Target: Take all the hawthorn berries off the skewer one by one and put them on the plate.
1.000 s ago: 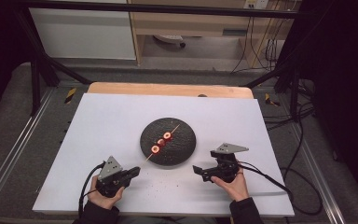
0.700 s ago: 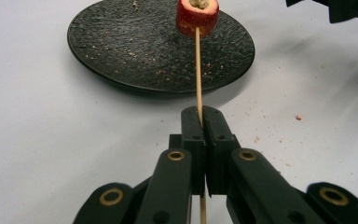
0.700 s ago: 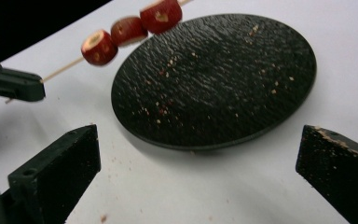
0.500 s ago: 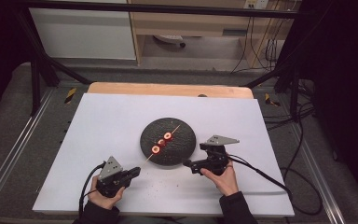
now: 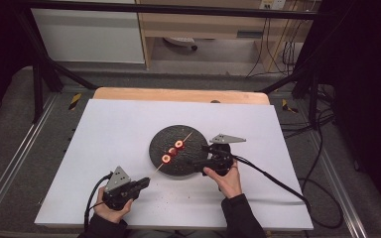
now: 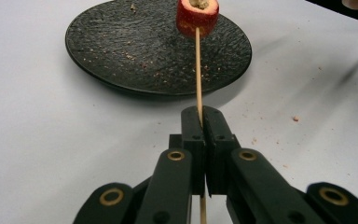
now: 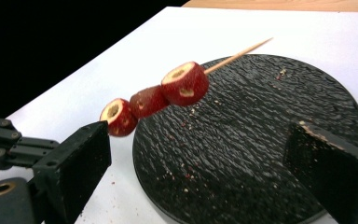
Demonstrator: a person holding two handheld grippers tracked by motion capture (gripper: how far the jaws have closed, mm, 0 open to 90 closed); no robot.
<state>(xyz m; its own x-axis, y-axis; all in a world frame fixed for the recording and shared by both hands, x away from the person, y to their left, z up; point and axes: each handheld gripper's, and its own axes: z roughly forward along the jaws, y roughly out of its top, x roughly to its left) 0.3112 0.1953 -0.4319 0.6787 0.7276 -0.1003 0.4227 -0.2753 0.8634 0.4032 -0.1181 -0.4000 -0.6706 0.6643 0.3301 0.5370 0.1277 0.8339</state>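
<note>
A thin wooden skewer (image 6: pixel 198 70) carries three red hollowed fruit pieces (image 7: pixel 185 84) and hangs slanted over a round black textured plate (image 5: pixel 193 141). My left gripper (image 6: pixel 204 116) is shut on the skewer's bare near end; in the high view this left gripper (image 5: pixel 144 183) sits just off the plate's near left edge. The right gripper (image 7: pixel 200 163) is open wide, with its jaws low over the plate's near side, below and short of the fruit. In the high view the right gripper (image 5: pixel 197 162) reaches in at the plate's right rim.
A white sheet (image 5: pixel 119 124) covers the table, with crumbs scattered near the plate. A wooden table edge (image 5: pixel 178 94) shows at the back. Cables trail from both grippers toward the near and right sides.
The right gripper has moved left and forward from the table's right side to the plate's rim. The left gripper and the skewer have hardly moved.
</note>
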